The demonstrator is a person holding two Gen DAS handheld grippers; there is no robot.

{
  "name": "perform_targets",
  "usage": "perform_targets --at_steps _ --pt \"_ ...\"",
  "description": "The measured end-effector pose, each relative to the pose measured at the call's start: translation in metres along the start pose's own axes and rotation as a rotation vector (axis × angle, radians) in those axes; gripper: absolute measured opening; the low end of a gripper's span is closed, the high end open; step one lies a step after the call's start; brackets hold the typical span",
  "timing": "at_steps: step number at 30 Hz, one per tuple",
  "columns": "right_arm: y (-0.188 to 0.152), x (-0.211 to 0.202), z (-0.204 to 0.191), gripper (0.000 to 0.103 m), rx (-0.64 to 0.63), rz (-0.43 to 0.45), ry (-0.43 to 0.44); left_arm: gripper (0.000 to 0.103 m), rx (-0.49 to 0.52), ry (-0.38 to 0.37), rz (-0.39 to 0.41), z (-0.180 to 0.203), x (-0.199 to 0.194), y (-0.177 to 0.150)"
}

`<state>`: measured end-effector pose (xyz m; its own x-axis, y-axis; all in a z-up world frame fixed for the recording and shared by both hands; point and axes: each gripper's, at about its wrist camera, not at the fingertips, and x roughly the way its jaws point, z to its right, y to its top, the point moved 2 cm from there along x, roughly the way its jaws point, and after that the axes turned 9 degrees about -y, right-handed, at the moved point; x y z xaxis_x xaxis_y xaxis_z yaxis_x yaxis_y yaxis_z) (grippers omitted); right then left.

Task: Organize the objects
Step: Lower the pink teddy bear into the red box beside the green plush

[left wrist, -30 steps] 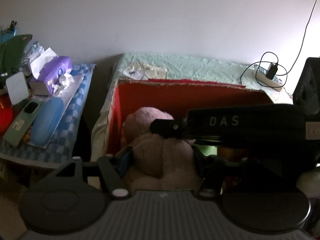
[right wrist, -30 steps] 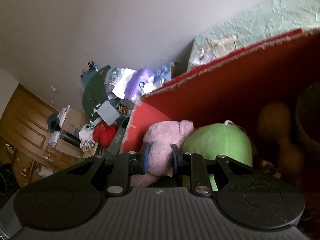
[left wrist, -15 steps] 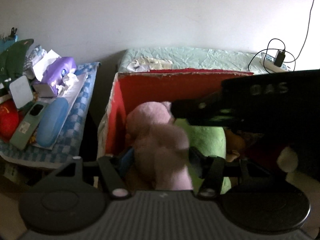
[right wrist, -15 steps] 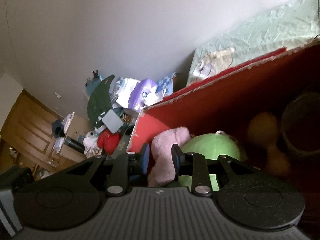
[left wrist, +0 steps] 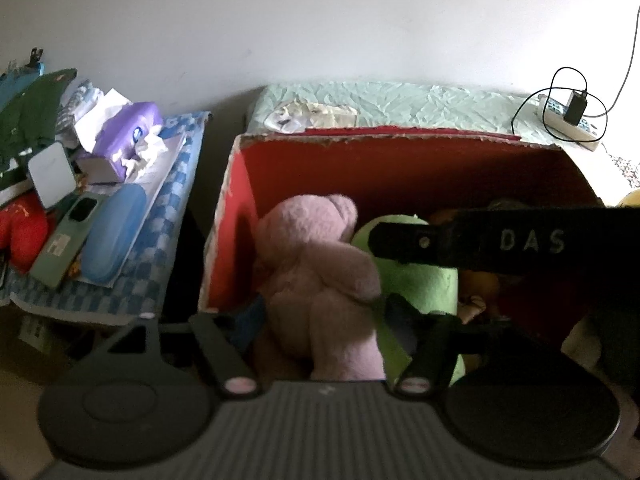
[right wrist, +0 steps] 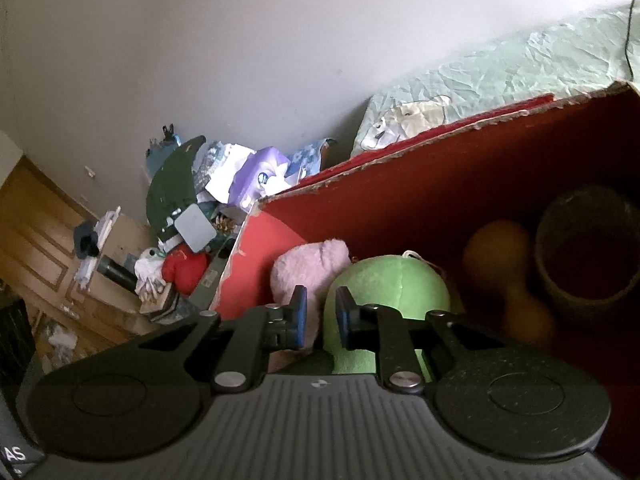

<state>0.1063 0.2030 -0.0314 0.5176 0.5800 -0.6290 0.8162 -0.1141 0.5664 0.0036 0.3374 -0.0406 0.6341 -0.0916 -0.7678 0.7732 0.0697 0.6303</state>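
A pink plush toy (left wrist: 320, 276) sits in the left end of a red cardboard box (left wrist: 400, 160), next to a green plush (left wrist: 420, 284). My left gripper (left wrist: 324, 312) is open, its fingers on either side of the pink plush. My right gripper (right wrist: 320, 316) is partly open and empty, raised above the pink plush (right wrist: 308, 268) and the green plush (right wrist: 392, 292). The right gripper's black body (left wrist: 500, 240) crosses the left wrist view over the box.
Deeper in the box (right wrist: 440, 184) are an orange toy (right wrist: 504, 264) and a dark cup-shaped thing (right wrist: 584, 248). A side table (left wrist: 112, 292) at left holds a purple tissue box (left wrist: 120, 144), a blue case (left wrist: 112, 236) and a red plush. A power strip (left wrist: 568, 120) lies on the green-sheeted bed.
My right gripper has let go of the pink plush and lifted off it. My left gripper has drawn back a little, and the plush has settled into the box.
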Motion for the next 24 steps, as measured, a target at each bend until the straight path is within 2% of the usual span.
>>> perform_targets --at_steps 6,10,20,24 --pt "-0.0017 0.0034 0.0038 0.015 0.002 0.003 0.006 0.075 -0.008 0.007 -0.011 0.0014 0.0013 0.0009" --pt "-0.0019 0.0027 0.0063 0.014 0.025 0.001 0.017 0.078 -0.008 0.012 -0.016 0.0031 0.0028 0.001" --pt "-0.0049 0.0011 -0.0012 0.015 -0.041 0.017 -0.002 0.09 -0.018 0.003 -0.031 0.0067 0.005 -0.002" --pt "-0.0059 -0.0014 -0.0007 0.015 -0.044 0.021 0.0 0.09 -0.02 0.003 -0.031 0.0073 0.0039 -0.0033"
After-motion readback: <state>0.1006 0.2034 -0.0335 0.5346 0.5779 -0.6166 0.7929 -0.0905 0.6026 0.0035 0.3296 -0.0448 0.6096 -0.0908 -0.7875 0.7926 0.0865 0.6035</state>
